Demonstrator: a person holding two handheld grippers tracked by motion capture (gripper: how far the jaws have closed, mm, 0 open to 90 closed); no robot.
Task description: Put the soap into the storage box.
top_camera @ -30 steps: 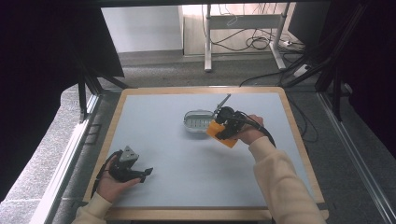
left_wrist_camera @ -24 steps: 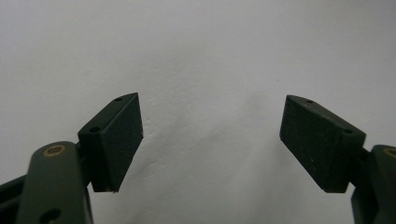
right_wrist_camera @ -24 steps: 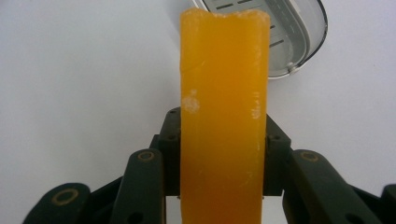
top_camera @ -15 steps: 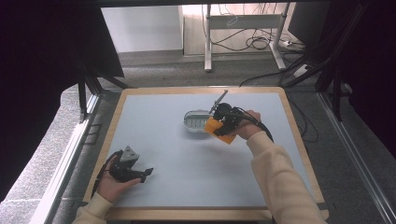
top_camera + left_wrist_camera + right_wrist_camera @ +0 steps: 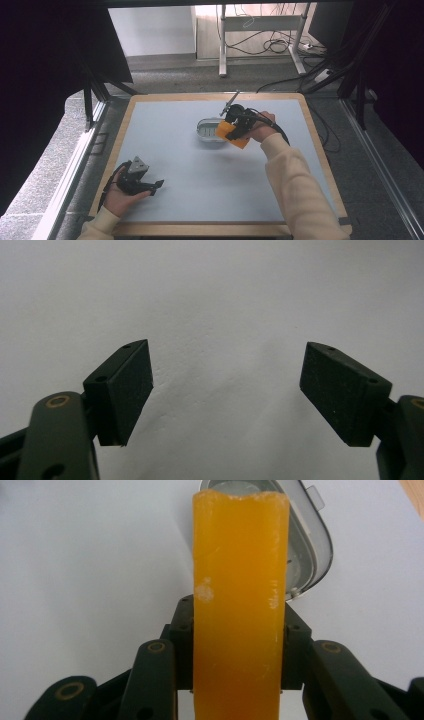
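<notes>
The right claw (image 5: 239, 645) holds the orange block (image 5: 239, 610) tightly, its long axis pointing at the tin (image 5: 312, 555) just ahead; the left claw (image 5: 225, 390) is wide and empty.

The high view is fixed above the person's side of the counter (image 5: 165, 150) and looks forward and down, taking in the whole board from well back, with floor and cabling beyond its far edge. The left gripper view rides on the left hand-held gripper (image 5: 142, 180) and looks along its jaws, very close to bare counter surface. The right gripper view rides on the right hand-held gripper (image 5: 235, 127) and looks along its jaws at close range, down onto the orange block (image 5: 240, 605) with the grey tray (image 5: 310, 555) behind. The high view and right gripper view share that block (image 5: 227, 131), the tray (image 5: 207, 131) and adjoining counter.
</notes>
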